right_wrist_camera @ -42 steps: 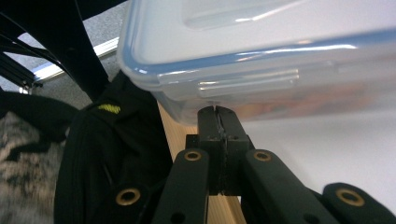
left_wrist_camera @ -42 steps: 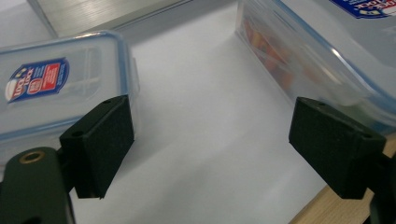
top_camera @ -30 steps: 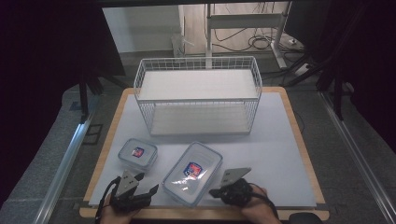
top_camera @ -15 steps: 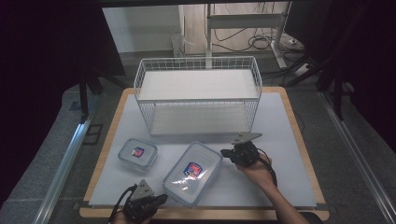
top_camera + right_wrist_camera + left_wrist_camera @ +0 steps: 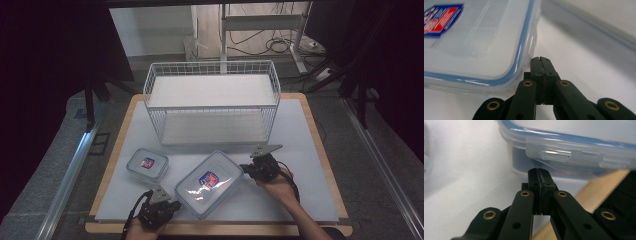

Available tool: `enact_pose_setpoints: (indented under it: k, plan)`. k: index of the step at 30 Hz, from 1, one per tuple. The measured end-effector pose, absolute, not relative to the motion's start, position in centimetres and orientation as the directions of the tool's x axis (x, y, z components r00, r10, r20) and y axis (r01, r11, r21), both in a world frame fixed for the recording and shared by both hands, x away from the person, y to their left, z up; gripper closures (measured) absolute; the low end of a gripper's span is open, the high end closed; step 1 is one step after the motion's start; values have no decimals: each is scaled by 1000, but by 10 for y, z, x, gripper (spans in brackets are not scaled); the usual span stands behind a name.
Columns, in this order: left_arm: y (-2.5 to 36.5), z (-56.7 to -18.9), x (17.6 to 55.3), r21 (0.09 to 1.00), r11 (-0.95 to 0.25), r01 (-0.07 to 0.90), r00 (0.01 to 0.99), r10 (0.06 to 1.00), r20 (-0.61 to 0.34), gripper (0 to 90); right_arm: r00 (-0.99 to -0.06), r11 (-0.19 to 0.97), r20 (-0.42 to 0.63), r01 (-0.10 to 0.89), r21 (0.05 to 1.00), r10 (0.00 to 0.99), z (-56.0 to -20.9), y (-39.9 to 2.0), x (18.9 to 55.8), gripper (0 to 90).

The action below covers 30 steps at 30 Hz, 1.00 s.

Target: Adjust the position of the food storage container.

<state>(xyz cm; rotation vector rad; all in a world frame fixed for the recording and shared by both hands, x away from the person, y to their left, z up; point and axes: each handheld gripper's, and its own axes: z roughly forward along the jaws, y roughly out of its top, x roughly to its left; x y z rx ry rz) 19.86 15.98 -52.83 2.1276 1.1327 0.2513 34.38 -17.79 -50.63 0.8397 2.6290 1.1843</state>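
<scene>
A large clear lidded container (image 5: pixel 209 182) with a blue seal and a red-and-blue label lies slantwise on the white mat. My left gripper (image 5: pixel 175 204) is at its near-left end, jaws shut with nothing between them. In the left gripper view the shut tips (image 5: pixel 539 171) sit just under the container's side latch flap (image 5: pixel 564 156). My right gripper (image 5: pixel 244 169) is at the far-right corner, also shut and holding nothing. Its tips (image 5: pixel 541 60) sit right beside the container's rounded corner (image 5: pixel 524 57). I cannot tell whether either gripper touches it.
A smaller lidded container (image 5: pixel 147 165) lies left of the big one. A white wire basket (image 5: pixel 212 100) with two shelves stands at the back of the mat. The wooden table edge (image 5: pixel 215 229) runs along the front, close to my left hand.
My right gripper has moved from the front edge up to the big container's far-right corner. My left gripper has shifted right to the near-left end, and its jaws have closed.
</scene>
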Motion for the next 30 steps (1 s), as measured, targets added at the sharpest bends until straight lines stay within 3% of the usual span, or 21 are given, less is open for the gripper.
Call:
enact_pose_setpoints:
  k: [30]
  plan:
    - [131,-533,293,645,-391,657,571,817,-86,900,-771,494,131,518,699,623,-500,-224,296,900]
